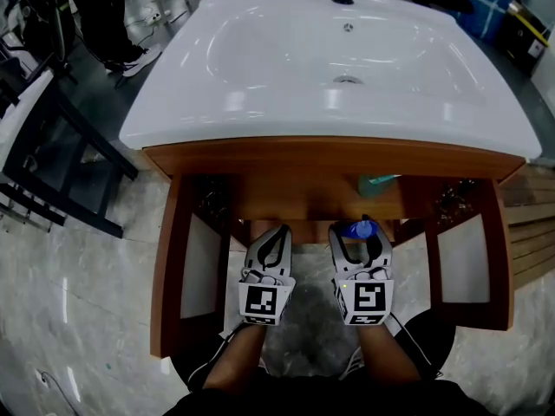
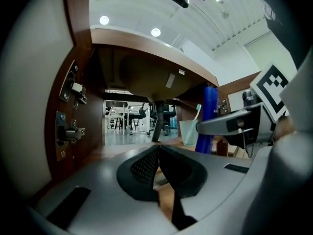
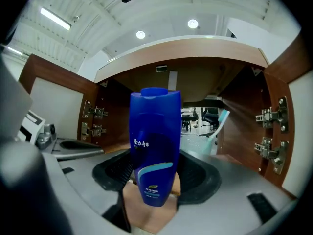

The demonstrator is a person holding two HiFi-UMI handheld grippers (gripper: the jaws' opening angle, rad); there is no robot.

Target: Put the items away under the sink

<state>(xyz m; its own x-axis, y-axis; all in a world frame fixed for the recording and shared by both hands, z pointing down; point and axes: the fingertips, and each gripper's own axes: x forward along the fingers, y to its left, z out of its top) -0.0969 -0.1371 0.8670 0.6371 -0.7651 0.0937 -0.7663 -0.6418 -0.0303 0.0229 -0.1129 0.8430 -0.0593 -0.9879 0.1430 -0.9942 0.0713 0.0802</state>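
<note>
The cabinet (image 1: 295, 159) under the white sink (image 1: 173, 111) stands open, its left door (image 1: 204, 267) and right door (image 1: 464, 258) swung out to either side. Inside, toward the right, a pale teal cup (image 2: 188, 132) stands on the cabinet floor with a toothbrush (image 2: 198, 111) leaning in it, head up. The blue bottle (image 3: 155, 151) sits upright between the jaws of the right gripper (image 3: 154, 180), which are parted wide and press on its lower body. The bottle is at the cabinet's front opening, right of centre and nearer than the cup. Whether its base touches the wooden floor below cannot be told. The left gripper (image 2: 157, 148) has its jaws brought together with nothing between them. It is level beside the right gripper (image 1: 358, 243), the two close but apart in the head view. The dark drain pipe (image 2: 157, 124) drops from the underside of the basin near the middle of the cabinet. Bare wooden floor lies to the left of it, between the pipe and the left wall with its hinges (image 2: 68, 111). The right wall also carries hinges (image 3: 268, 131), with the cup close beside it. The cabinet has no back panel, so the room behind shows through. The front rail of the cabinet runs low above both grippers.
</note>
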